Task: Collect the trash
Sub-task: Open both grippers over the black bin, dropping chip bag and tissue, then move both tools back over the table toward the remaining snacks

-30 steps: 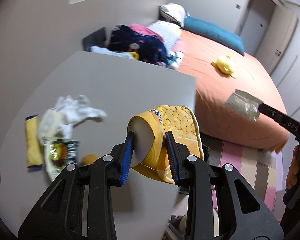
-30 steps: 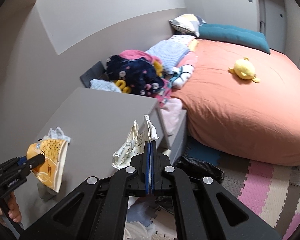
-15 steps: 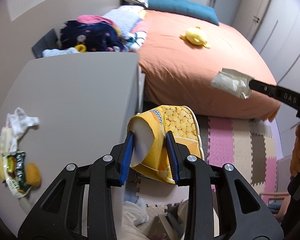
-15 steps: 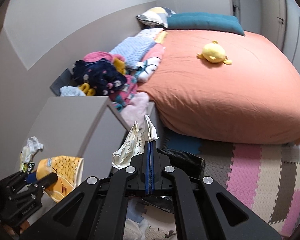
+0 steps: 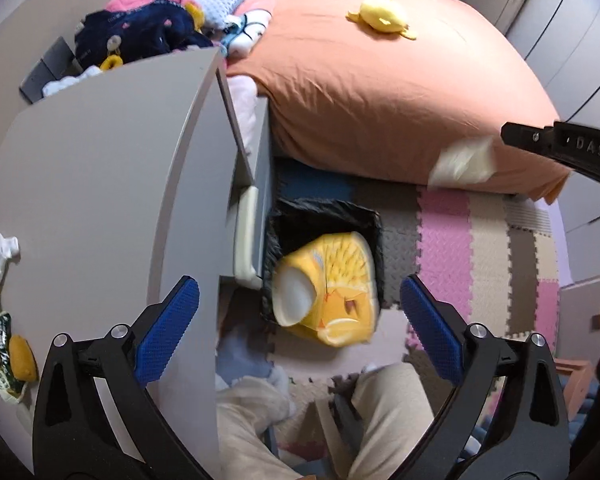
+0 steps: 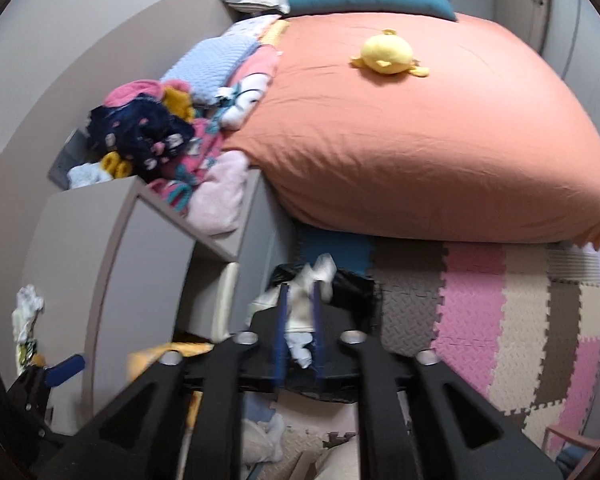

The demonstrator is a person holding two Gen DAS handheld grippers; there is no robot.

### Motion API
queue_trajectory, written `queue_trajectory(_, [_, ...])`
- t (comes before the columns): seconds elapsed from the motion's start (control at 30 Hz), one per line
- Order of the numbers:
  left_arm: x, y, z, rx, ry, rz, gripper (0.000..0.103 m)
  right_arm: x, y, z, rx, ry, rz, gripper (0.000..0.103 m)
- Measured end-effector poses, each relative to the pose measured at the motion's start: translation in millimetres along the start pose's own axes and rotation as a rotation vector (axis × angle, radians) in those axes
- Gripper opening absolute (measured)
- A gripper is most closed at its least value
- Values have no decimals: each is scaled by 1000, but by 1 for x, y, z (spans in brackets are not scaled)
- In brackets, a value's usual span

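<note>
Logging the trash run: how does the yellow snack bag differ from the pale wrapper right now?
The yellow snack bag is bright, printed and puffed; the pale wrapper is whitish and crumpled. The bag hangs free of the left claw, whose jaws have just been opening wide; the wrapper sits between the right claw fingers, whose jaws have just been opening, less wide. Both are over the black bin.

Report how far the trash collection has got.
In hand: the yellow snack bag drops from the open left hand-held gripper into the black bin; the right hand-held gripper has just been opening around the white wrapper. Left: wrappers on the grey table.
</note>
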State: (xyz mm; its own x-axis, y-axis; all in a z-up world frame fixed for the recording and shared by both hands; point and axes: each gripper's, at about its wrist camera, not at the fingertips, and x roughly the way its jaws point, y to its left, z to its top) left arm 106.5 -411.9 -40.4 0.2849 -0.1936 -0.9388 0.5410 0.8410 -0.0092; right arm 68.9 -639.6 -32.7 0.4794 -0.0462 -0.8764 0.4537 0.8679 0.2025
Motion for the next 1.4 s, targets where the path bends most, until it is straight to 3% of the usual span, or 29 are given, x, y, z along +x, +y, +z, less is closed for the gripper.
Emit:
queue_trajectory(0.07, [-1, -1, -1, 7, -5, 12, 97, -7, 2, -1, -21, -37, -20, 59])
queue_trajectory(0.27, [-11, 7, -9, 24, -36, 20, 97, -12, 7, -4, -23, -46, 2, 59])
queue_trajectory(0.77, [-32, 45, -28, -50, -77, -20, 97, -25, 46, -19, -76, -63, 18, 59])
queue_trajectory(1.17, [-50, 87, -60, -116, -109, -25, 97, -42, 102, -44, -185, -86, 75, 62])
queue_trajectory(1.4, [-67, 122, -81, -164, -140, 11, 97, -45, 142, -57, -249, -85, 112, 62])
